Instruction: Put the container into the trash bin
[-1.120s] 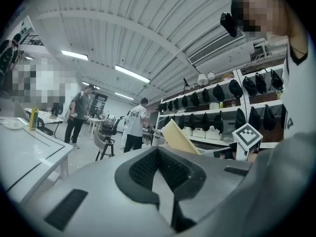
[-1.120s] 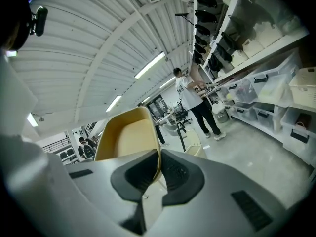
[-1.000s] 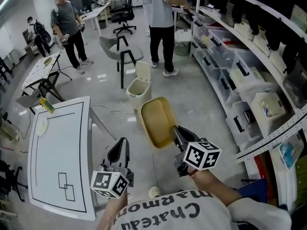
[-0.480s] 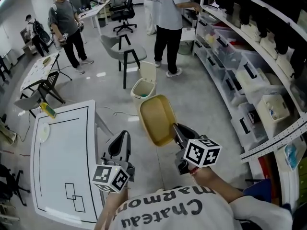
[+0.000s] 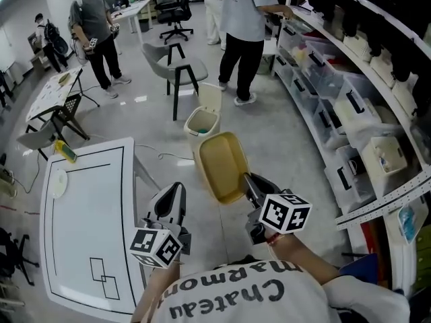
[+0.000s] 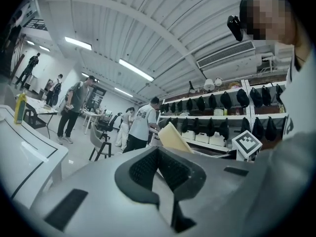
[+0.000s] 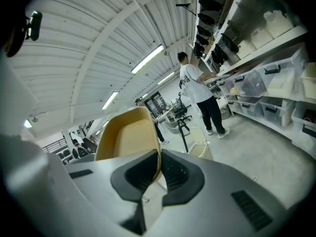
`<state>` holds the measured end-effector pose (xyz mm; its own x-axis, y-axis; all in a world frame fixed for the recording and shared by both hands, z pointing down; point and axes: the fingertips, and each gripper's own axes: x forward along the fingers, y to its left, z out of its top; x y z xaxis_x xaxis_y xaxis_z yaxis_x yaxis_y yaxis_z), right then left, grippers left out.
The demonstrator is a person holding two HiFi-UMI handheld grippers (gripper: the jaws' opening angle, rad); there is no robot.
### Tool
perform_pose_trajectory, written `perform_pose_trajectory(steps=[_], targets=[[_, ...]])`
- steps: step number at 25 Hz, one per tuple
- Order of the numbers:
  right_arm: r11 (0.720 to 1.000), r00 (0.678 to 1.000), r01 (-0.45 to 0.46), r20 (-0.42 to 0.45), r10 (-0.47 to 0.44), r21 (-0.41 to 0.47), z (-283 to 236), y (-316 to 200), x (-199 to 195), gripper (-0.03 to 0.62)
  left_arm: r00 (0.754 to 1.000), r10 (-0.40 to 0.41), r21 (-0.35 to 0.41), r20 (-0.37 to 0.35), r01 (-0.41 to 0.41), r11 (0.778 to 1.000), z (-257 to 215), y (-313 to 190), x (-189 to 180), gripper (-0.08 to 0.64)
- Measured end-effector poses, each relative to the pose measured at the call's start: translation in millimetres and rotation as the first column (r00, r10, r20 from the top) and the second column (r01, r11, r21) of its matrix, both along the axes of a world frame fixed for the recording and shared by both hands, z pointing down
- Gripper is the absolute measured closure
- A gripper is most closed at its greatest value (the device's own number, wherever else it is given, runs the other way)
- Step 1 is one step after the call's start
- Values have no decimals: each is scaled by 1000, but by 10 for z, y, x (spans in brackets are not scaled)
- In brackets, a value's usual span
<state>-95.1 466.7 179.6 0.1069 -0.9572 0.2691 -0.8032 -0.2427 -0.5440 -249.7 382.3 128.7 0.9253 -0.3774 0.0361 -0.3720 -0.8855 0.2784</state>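
Container (image 5: 221, 167): tan, shallow, rounded-rectangle tub, empty as far as the inside shows. Held in the air above the grey floor, open side facing up toward the head camera, tilted with its far end higher. Not in the bin, not touching anything but the jaws.

Right gripper (image 5: 248, 184): jaws clamped on the container's near rim, one pad inside the wall and one outside; the right gripper view shows the thin edge pinched between them. Grip is at one end only, so the tub cantilevers out ahead.

Left gripper (image 5: 168, 207): jaws together, nothing between them in its own view. It hangs low beside the right one, just off the corner of the white table (image 5: 87, 214), with no part in the hold.

Trash bin (image 5: 201, 124): small cream bin on the floor straight ahead, lid tipped up at the back, mouth open. Something dark lies inside, too small to name. Bin and container are well apart; bare floor and a thin cable lie between.

Beyond the bin: a grey chair (image 5: 176, 69), people standing, shelving (image 5: 350, 106) with plastic boxes along the right.

Progress, as judged: pick-up done, grip looks secure, lid needs no handling. Left to do: close the gap, bring the tub over the mouth, let go. Tub looks about as long as the bin mouth is wide, so it probably wants to go in end-first
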Motion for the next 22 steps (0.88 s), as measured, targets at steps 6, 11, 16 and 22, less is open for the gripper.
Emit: perform_pose_trajectory(steps=[6,11,16,22], targets=[[1000,1000,18,23,-18,4,59,-173,-21,552,1000,8,-14,8,-8,1000,73,-72,-30,538],[998,998,57,37,-56,-27,218,-260,-153,552,1000,-21,-73,-11,20,997,216,-153,-128,538],[997,998,59,41,-57,-48,269,-322,-100,552,1000,4,-93,-11,-5,996,292,-137,-78,538],[996,996,83,31,-81,-44,275,-541,29,552,1000,-26,-104,-13,25,994,339,-342,18,538]])
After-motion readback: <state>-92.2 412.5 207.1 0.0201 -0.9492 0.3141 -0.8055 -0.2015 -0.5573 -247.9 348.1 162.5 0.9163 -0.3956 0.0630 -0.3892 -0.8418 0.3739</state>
